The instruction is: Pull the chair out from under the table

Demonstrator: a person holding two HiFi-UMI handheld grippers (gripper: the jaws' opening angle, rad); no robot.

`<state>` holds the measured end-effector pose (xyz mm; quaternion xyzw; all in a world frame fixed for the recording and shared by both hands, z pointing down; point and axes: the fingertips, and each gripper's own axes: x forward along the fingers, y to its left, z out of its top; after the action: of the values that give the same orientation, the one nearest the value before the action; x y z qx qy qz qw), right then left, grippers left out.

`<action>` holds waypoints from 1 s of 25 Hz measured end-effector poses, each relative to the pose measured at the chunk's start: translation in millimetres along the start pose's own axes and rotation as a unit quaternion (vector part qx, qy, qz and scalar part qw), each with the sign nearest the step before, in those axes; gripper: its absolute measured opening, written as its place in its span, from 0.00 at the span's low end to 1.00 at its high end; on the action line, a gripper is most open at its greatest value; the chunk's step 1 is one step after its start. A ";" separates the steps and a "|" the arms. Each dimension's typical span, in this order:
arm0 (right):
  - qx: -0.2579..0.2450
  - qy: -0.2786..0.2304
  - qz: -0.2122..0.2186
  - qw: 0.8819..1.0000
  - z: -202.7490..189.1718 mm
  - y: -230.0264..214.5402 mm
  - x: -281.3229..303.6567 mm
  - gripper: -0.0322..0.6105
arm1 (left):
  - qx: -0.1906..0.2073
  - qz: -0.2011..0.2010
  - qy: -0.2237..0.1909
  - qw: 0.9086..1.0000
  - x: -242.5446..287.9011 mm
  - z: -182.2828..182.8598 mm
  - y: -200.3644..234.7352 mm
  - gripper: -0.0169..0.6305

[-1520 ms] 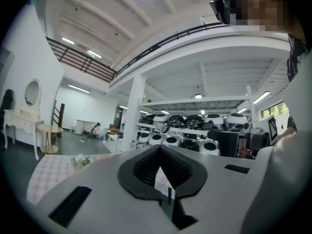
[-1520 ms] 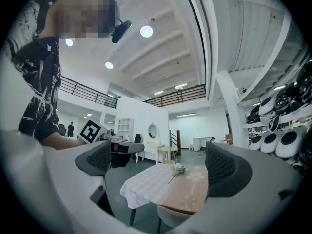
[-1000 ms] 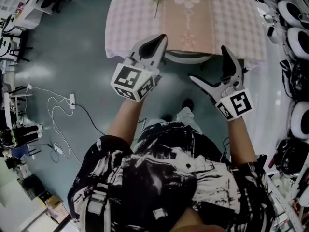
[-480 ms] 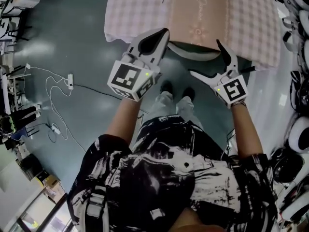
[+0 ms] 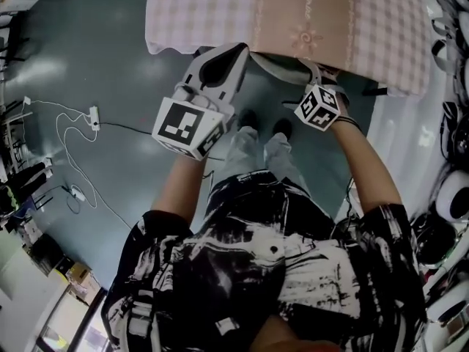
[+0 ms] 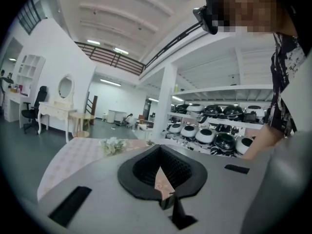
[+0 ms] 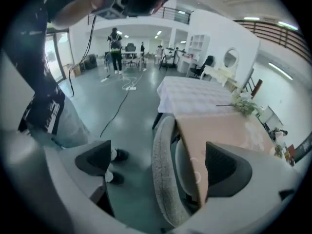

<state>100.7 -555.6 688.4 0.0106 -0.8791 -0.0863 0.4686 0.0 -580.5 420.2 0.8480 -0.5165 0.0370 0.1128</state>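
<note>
The right gripper (image 7: 161,164) has swung forward from beside the person's body to the table edge, and its fingers now stand wide apart astride the chair (image 7: 161,130). The grey fabric backrest rises between them, nearer the right finger and seemingly clear of both pads. The seat is still tucked beneath the table (image 5: 198,13), beyond the fingertips. The left gripper (image 5: 236,53) is held as before just left of the chair, its fingers pressed together on nothing, with only a sliver of the cloth showing past their tips. The marker cubes carry black-and-white square patterns, no words. Cursive stitching on the peach table runner (image 5: 308,13) is cut off by the frame and cannot be read. The right gripper's fingertips are hidden in the head view. A pink checked cloth covers the table, with a spray of flowers (image 6: 113,145) ahead of the left fingers. Below lies a glossy grey-green floor (image 5: 110,64) with a power strip (image 5: 94,116) on a white cable. Shelves of rounded black-and-white objects (image 6: 214,130) line the hall.
</note>
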 end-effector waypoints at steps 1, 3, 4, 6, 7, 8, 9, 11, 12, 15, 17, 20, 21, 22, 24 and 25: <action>-0.019 0.025 0.010 0.999 -7.5 3.1 13.8 0.95 | -0.004 0.002 0.002 1.000 -2.2 -3.1 3.8 0.03; -0.048 0.071 0.029 0.996 -22.5 8.1 37.4 0.95 | -0.010 0.007 0.006 1.000 -5.8 -9.8 10.7 0.03; -0.059 0.090 0.037 0.994 -30.0 10.0 47.5 0.95 | -0.012 0.009 0.009 1.000 -7.4 -13.7 13.7 0.03; -0.071 0.119 0.047 0.989 -43.6 10.4 64.9 0.95 | -0.016 0.015 0.012 1.000 -9.6 -22.1 18.9 0.03; -0.074 0.129 0.047 0.988 -48.5 8.7 72.0 0.95 | -0.017 0.017 0.014 1.000 -10.5 -25.6 21.6 0.03; -0.076 0.136 0.046 0.987 -51.0 6.6 77.9 0.95 | -0.019 0.019 0.015 1.000 -12.2 -28.0 24.6 0.03; -0.077 0.142 0.045 0.986 -50.9 4.9 82.3 0.94 | -0.021 0.022 0.017 0.999 -14.6 -29.1 27.8 0.03; -0.077 0.156 0.044 0.984 -50.5 3.5 88.0 0.94 | -0.024 0.024 0.020 0.999 -19.6 -29.2 32.2 0.03; -0.078 0.165 0.042 0.982 -53.3 2.9 90.9 0.94 | -0.024 0.024 0.020 0.999 -20.6 -29.0 33.2 0.03; -0.090 0.196 0.031 0.976 -68.0 0.1 98.5 0.87 | -0.024 0.022 0.021 0.999 -18.4 -29.4 34.2 0.03; -0.103 0.208 0.012 0.973 -73.2 -5.8 101.0 0.58 | -0.024 0.020 0.022 0.999 -14.7 -30.5 35.3 0.03; -0.114 0.217 -0.007 0.969 -76.3 -11.6 102.5 0.33 | -0.024 0.018 0.021 0.999 -7.6 -31.8 37.1 0.03; -0.116 0.218 -0.012 0.969 -76.8 -12.8 102.7 0.33 | -0.023 0.016 0.019 0.999 -4.6 -31.9 37.4 0.03; -0.117 0.218 -0.016 0.969 -77.0 -13.7 102.9 0.33 | -0.023 0.014 0.018 0.999 -1.4 -32.1 37.3 0.03; -0.118 0.218 -0.018 0.969 -76.3 -14.1 103.2 0.32 | -0.022 0.010 0.016 1.000 4.8 -32.8 36.7 0.03; -0.117 0.217 -0.017 0.969 -75.7 -13.6 103.3 0.31 | -0.023 0.008 0.016 1.000 7.6 -32.8 36.2 0.03</action>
<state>104.4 -590.0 812.5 -0.0106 -0.7398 -0.1922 0.6447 -26.7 -595.4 459.0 0.8402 -0.5225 0.0394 0.1401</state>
